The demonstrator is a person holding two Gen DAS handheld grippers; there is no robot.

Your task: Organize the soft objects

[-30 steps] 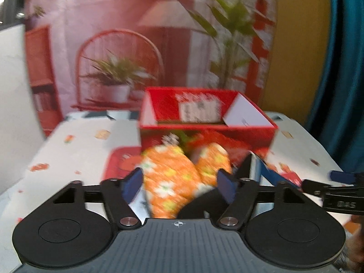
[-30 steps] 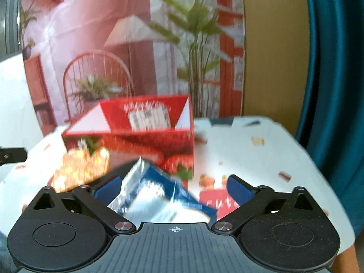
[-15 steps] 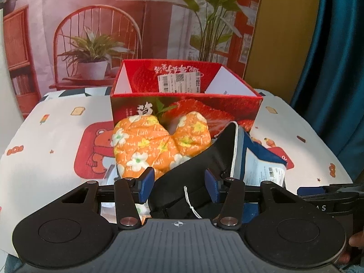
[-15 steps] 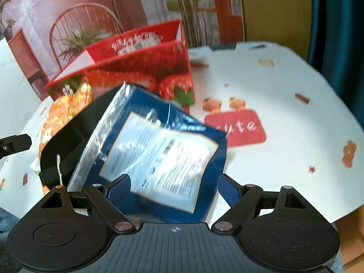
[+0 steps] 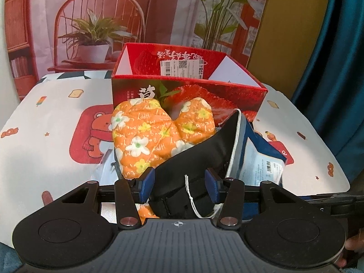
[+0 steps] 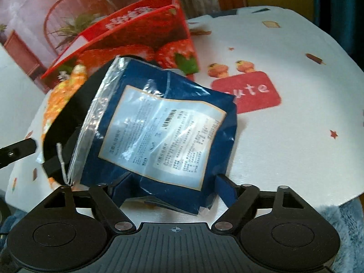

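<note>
Presently unsorted: orange floral oven mitt [image 5: 145, 136], black fabric item [image 5: 193, 159] and blue plastic packet [image 6: 163, 127] heaped on the worktop [image 6: 284, 136] near the seemingly empty strawberry box [image 5: 188, 91]; left gripper [image 5: 179, 182] fingers flank the black item, right gripper [image 6: 175, 186] fingers flank the packet, contact unclear.

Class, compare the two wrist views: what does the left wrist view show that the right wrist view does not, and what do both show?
Only the left view shows the box's white shipping label and the bear print on the tablecloth. Only the right view shows the red "cute" print whole and the pouch's full back label. Both show the red box, orange mitt, black item and blue pouch.
</note>
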